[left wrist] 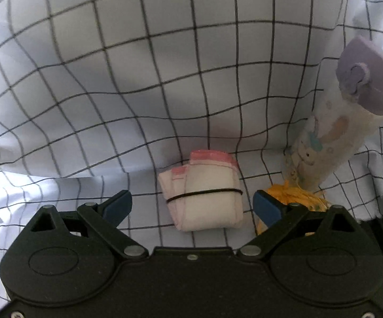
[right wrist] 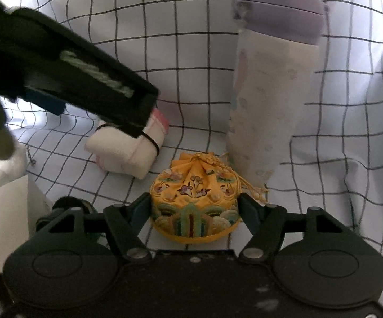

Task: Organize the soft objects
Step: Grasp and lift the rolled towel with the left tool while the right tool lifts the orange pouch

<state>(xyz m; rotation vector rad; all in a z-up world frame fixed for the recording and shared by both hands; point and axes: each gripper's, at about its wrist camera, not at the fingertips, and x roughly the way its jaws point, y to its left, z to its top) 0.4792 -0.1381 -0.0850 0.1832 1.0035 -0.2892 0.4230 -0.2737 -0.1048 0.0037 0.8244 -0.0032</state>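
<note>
Right gripper (right wrist: 192, 208): we see both blue pads pressed against the sides of the yellow embroidered pouch (right wrist: 194, 201), clamped on it, pouch resting on the checked cloth (right wrist: 112, 13). Left gripper (left wrist: 192, 206): jaws spread wide, nothing between the pads, hovering just near of the rolled white-pink cloth (left wrist: 204, 198) bound with a black elastic band (left wrist: 204, 193). Roll lies left of the pouch, apart from it. Just right and far of the pouch, a tilted cream bottle with lilac lid (right wrist: 271, 87).
</note>
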